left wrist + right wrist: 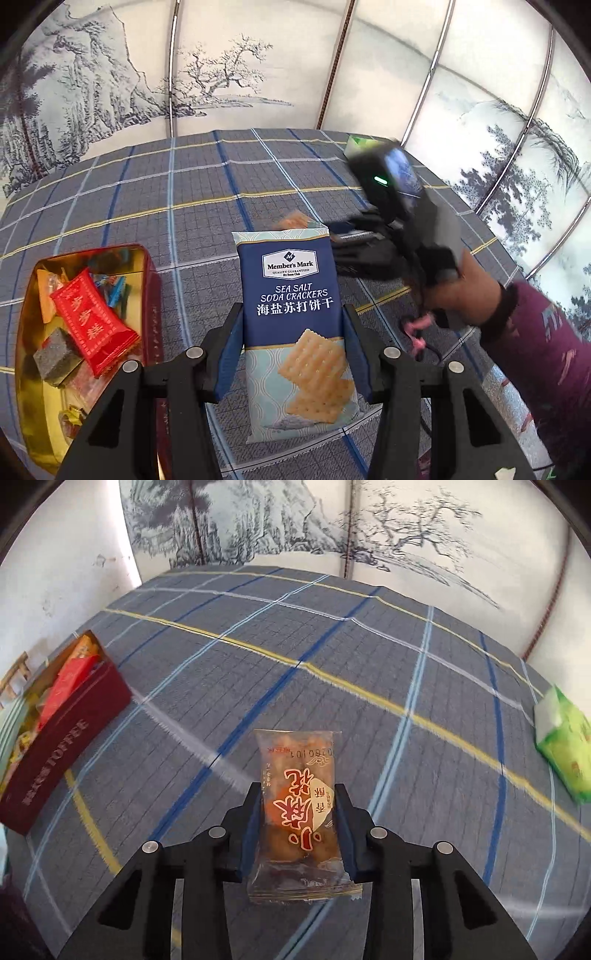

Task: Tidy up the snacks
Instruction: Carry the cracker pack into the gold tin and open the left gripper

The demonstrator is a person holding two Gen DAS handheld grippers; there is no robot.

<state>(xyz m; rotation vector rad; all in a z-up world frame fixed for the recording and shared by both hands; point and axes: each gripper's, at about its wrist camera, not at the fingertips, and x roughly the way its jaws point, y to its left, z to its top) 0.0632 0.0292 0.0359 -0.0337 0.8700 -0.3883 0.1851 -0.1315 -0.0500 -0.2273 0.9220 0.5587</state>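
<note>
My left gripper point(293, 347) clamps a Member's Mark soda cracker pack point(293, 321), jaws part closed on its sides, above the plaid cloth point(177, 192); the toffee tin point(147, 280) of snacks sits to its left. My right gripper point(298, 827) pinches a clear twist-snack packet point(297, 805); a green pack point(565, 746) lies far right

Open cloth ahead, tin on the left

Ahead of both tools the checked cloth point(332, 657) lies bare to the painted screen point(258, 74). Left of the left gripper point(291, 354) stands the toffee tin point(149, 280), heaped with sweets. To its right, the right gripper point(354, 243) and its hand point(469, 291) block the way; a green pack point(565, 742) lies far right of that tool.
</note>
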